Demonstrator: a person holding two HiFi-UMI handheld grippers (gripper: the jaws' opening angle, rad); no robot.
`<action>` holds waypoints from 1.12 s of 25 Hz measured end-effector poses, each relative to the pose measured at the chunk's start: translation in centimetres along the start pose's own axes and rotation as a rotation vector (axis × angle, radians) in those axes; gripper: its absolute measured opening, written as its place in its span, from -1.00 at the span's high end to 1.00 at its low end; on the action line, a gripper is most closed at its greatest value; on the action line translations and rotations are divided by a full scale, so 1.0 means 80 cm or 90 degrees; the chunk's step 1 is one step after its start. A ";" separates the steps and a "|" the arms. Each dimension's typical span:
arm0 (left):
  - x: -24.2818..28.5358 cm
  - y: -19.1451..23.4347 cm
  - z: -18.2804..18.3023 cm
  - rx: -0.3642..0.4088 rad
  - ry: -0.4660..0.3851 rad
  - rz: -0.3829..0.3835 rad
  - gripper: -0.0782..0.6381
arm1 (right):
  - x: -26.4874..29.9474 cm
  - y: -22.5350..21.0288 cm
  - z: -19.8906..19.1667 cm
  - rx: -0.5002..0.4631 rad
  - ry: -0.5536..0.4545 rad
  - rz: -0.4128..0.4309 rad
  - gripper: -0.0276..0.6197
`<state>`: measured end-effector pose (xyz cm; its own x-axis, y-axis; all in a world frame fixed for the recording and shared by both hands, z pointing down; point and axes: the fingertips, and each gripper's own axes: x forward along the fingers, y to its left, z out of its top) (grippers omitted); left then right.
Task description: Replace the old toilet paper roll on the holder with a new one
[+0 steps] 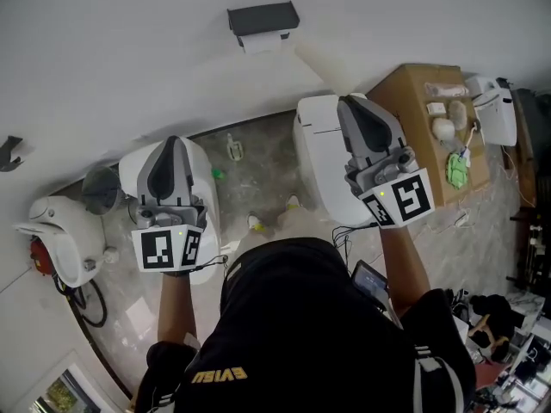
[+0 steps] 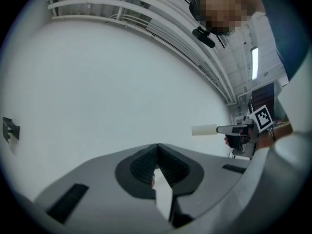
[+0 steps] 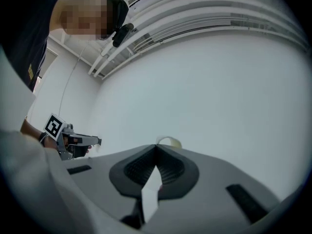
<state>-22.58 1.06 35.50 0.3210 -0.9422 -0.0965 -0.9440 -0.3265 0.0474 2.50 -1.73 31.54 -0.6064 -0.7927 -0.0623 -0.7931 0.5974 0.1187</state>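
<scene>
A dark paper holder (image 1: 263,15) is fixed to the white wall, with a bit of white paper under it. My right gripper (image 1: 347,99) is shut on a bare cream cardboard tube (image 1: 317,63) that points toward the holder. The left gripper view shows that tube (image 2: 204,129) sticking out level from the right gripper (image 2: 219,129). In the right gripper view only the tube's end (image 3: 168,141) peeks over the closed right gripper (image 3: 156,146). My left gripper (image 1: 172,142) is shut with nothing in it and faces the bare wall; its jaws meet in the left gripper (image 2: 157,145) view.
A white toilet (image 1: 317,157) stands below the right gripper. A cardboard box (image 1: 409,101) at the right carries several small items. White fixtures (image 1: 60,226) sit at the lower left, with a dark wall hook (image 1: 10,151) above them. The person's body fills the bottom of the head view.
</scene>
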 end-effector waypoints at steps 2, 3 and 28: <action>-0.003 0.003 0.003 0.005 -0.004 0.003 0.75 | -0.003 0.003 0.000 0.002 -0.004 -0.006 0.93; -0.003 0.004 0.004 0.007 -0.007 0.006 0.75 | -0.004 0.002 0.001 0.001 -0.006 -0.007 0.93; 0.058 -0.032 0.013 0.047 -0.018 0.026 0.75 | 0.006 -0.058 0.000 -0.014 -0.024 0.008 0.92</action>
<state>-18.73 -2.39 33.90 0.2813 -0.9516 -0.1236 -0.9595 -0.2808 -0.0217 5.89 -4.92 30.92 -0.6180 -0.7801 -0.0974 -0.7845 0.6038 0.1411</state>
